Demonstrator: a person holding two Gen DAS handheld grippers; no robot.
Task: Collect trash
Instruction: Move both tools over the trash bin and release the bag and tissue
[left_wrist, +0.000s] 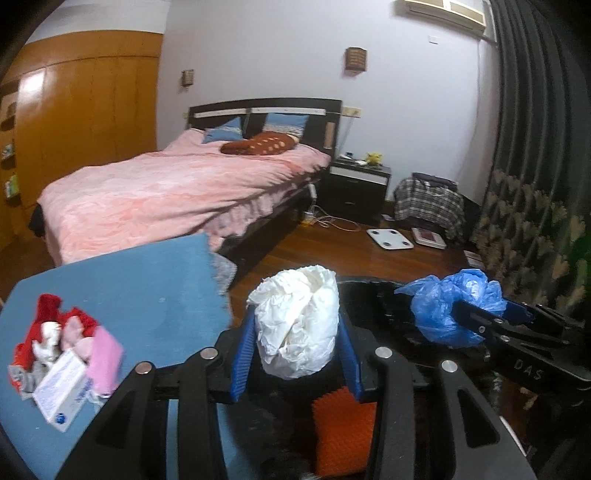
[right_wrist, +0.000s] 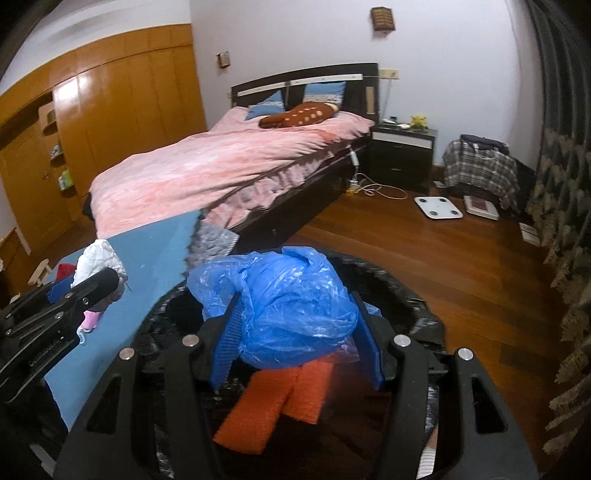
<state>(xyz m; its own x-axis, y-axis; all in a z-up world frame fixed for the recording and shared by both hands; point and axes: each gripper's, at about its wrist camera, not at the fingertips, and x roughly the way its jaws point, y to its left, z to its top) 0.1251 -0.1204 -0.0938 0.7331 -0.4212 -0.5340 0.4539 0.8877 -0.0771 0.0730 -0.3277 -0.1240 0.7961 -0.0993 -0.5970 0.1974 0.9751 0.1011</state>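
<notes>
From my remote feed I record a bedroom: pale walls (left_wrist: 280, 48), glossy wood floor (right_wrist: 461, 258). Bed (left_wrist: 166, 188) with pink cover at 11 o'clock, orange-brown wardrobe (left_wrist: 88, 107) at 10, dark nightstand (left_wrist: 356, 184) at 1, dark curtain (left_wrist: 532, 122) at 2. Air conditioner (left_wrist: 447, 11) mounted high.

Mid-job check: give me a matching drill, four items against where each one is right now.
1. crumpled white paper wad
2. crumpled blue plastic bag
3. orange ribbed foam pieces
4. white rectangular carton

a. in the black-lined bin
b. on the blue tabletop
c. in the right gripper
d. in the left gripper

Pairs: 1-d, 2-c, 3-a, 4-b
</notes>
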